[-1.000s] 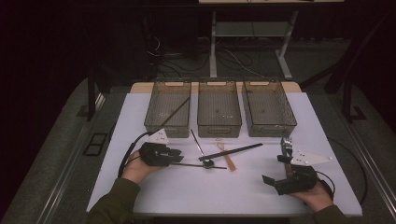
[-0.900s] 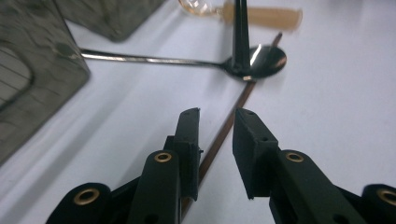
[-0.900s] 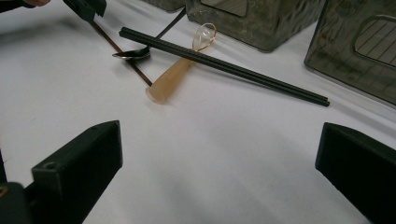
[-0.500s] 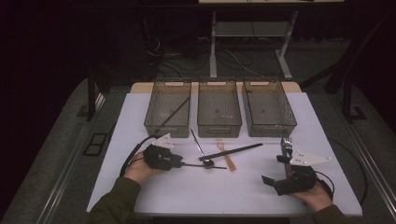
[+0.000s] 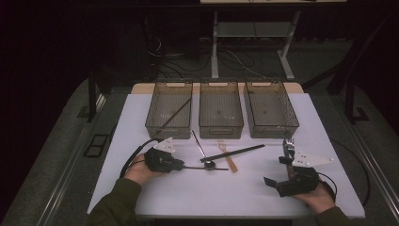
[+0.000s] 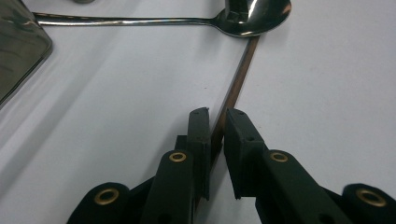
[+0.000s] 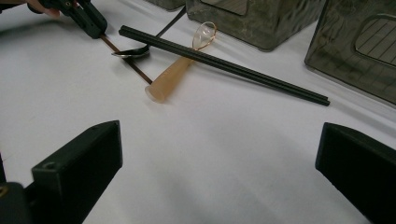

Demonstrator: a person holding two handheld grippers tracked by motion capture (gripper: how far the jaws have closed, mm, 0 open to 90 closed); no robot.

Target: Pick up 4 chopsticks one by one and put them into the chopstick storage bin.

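White worktop (image 5: pixel 197 197), no legible writing; we noted left claw (image 6: pixel 217 122) clamped on brown chopstick (image 6: pixel 238 79), right claw (image 7: pixel 219 154) apart.

My white table (image 5: pixel 188 197) carries three clear plastic bins in a row at twelve o'clock: the left bin (image 5: pixel 170 110), the middle bin (image 5: pixel 221 109) and the right bin (image 5: pixel 271 109), standing just beside one another. At the centre lie a metal spoon (image 5: pixel 201 148), a black chopstick (image 5: pixel 235 153) laid across a tan plastic spoon (image 5: pixel 228 156), and a thin brown stick (image 5: pixel 202 167) running out toward nine o'clock, all crossing or touching in one loose cluster.
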